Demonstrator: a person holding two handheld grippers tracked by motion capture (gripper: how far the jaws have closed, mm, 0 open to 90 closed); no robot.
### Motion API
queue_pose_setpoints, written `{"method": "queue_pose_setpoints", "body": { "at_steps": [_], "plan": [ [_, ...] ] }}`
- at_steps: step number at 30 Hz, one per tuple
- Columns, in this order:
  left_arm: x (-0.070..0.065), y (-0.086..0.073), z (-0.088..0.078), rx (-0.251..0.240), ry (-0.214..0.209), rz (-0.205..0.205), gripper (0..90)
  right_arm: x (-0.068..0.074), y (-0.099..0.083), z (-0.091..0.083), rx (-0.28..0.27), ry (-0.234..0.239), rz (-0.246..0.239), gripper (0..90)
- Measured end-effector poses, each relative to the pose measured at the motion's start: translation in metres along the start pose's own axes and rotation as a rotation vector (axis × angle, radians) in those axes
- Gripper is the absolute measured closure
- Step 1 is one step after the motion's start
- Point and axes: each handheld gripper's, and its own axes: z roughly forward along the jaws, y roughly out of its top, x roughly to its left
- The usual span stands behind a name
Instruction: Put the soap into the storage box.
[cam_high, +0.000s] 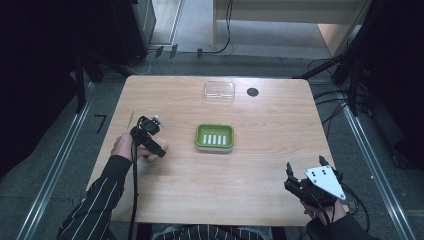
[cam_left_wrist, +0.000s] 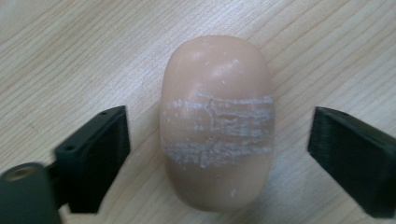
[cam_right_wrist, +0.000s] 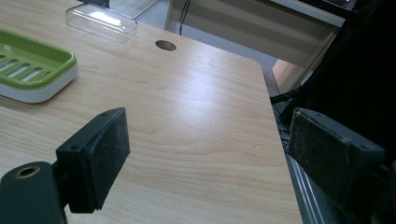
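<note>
Right tool (cam_high: 295, 176) at near right bench (cam_high: 210, 185) corner, in a hand, grey plate on top. Jaws wide, nothing between, only bare wood past them in right gripper view (cam_right_wrist: 205, 158).

Left tool (cam_high: 156, 146) at left side of bench, held by a hand in a striped sleeve (cam_high: 100, 200), cable (cam_high: 135, 195) trailing back off the near edge. Pointed down over soap (cam_high: 152, 150).

Soap (cam_left_wrist: 217, 121) in left gripper view: tan oval bar, flat on the wood, long axis running away from the camera, whitish scuff bands across its middle. Sits between the two jaws, centred. Tool (cam_left_wrist: 219, 144) part-open: gap visible on both sides of the bar, pads not touching it. No grip on it.

Soap well left of dish, near the left-hand edge, apart from everything else.

Dish (cam_high: 214, 136) mid-bench: green slotted tray on a white base, nothing in it. Also seen at far left of right gripper view (cam_right_wrist: 32, 65).

Lid (cam_high: 219, 92) farther back: clear plastic, lying near the far edge, apart from dish. Same lid at top of right gripper view (cam_right_wrist: 100, 21).

Round cable hole (cam_high: 252, 92) just right of lid, dark, in the benchtop (cam_right_wrist: 165, 45).

Beyond bench: grey floor, cables.
</note>
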Motion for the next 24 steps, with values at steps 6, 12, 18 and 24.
{"method": "queue_pose_setpoints", "body": {
  "at_steps": [6, 12, 18, 24],
  "plan": [
    [0.001, 0.001, 0.007, 0.028, 0.007, 0.004, 19.3, 0.001, 0.0, 0.001, 0.004, 0.001, -0.006, 13.6],
    [0.001, 0.001, 0.01, 0.042, 0.0, 0.011, 27.0, 0.0, 0.0, 0.0, 0.0, 0.0, -0.001, 13.6],
    [-0.001, 0.001, 0.011, 0.043, 0.001, 0.012, 32.3, 0.0, 0.0, 0.0, 0.0, -0.004, 0.001, 13.5],
    [-0.002, -0.001, 0.011, 0.026, 0.003, 0.008, 33.2, 0.0, 0.0, 0.0, 0.002, -0.001, -0.004, 13.6]
  ]
}}
